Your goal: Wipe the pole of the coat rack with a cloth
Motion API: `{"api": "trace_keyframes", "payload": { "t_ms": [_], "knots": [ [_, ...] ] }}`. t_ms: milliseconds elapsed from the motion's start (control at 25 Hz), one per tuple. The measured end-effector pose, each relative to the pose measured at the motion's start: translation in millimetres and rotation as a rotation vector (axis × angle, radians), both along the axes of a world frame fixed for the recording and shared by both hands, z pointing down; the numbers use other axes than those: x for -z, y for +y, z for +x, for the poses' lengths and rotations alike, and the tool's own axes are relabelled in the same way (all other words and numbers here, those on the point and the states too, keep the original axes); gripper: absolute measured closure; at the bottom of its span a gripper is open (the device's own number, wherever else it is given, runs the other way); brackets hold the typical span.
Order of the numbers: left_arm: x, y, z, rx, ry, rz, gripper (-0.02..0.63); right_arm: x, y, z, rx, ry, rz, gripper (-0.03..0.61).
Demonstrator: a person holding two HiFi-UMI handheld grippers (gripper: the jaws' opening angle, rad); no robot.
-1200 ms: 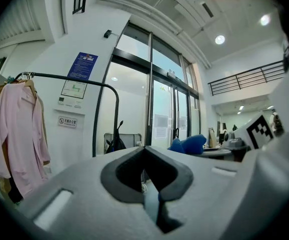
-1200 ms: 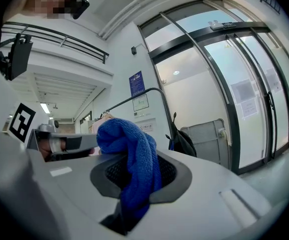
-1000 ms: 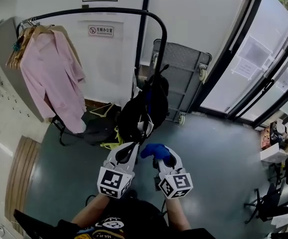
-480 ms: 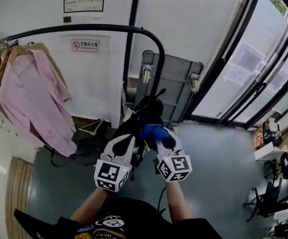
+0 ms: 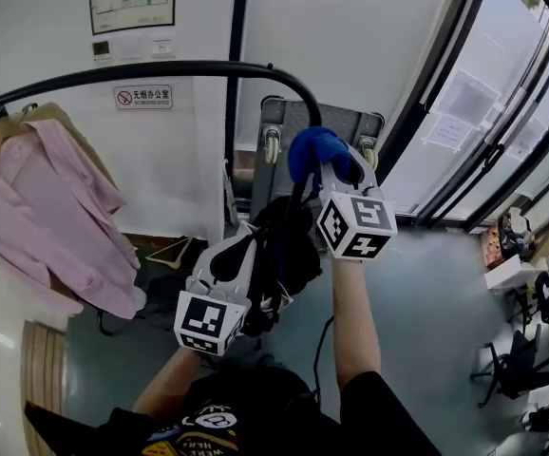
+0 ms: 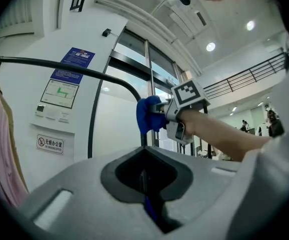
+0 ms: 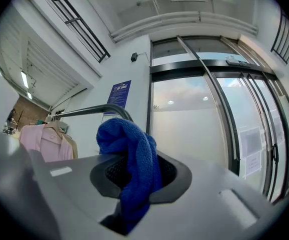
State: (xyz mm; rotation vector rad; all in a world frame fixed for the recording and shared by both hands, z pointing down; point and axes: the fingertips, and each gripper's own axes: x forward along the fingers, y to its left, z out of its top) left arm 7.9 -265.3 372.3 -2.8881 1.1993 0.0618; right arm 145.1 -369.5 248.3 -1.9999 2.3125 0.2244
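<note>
The coat rack's black pole (image 5: 160,70) runs from the left and bends downward at the right. My right gripper (image 5: 327,160) is raised beside that bend and is shut on a blue cloth (image 5: 312,148), which bunches out in front of its jaws (image 7: 129,149). The cloth is at the bend; I cannot tell if it touches the pole. My left gripper (image 5: 239,245) hangs lower, in front of a black bag (image 5: 289,245), with its jaws shut and nothing visible between them. In the left gripper view the cloth (image 6: 147,115) shows against the pole (image 6: 59,66).
A pink shirt (image 5: 37,207) hangs on the rack's left end. A grey folded trolley (image 5: 276,114) leans on the wall behind the pole. Glass doors (image 5: 483,112) fill the right side. A no-smoking sign (image 5: 143,96) is on the white wall.
My right gripper has risen with the blue cloth from waist height to the pole's bend. The left gripper has stayed low and shut.
</note>
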Motion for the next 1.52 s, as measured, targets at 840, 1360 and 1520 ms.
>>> {"api": "trace_keyframes", "payload": {
  "t_ms": [840, 1360, 1520],
  "knots": [
    [-28, -24, 16, 0.088, -0.003, -0.084, 0.611, -166, -1, -19, 0.105, 0.137, -0.182, 0.506],
    [-36, -9, 21, 0.105, -0.011, -0.103, 0.611, -140, -2, -16, 0.154, 0.113, -0.138, 0.505],
    [-32, -8, 19, 0.116, -0.007, -0.096, 0.611, -73, -3, -18, 0.16, 0.11, -0.008, 0.505]
  ]
}}
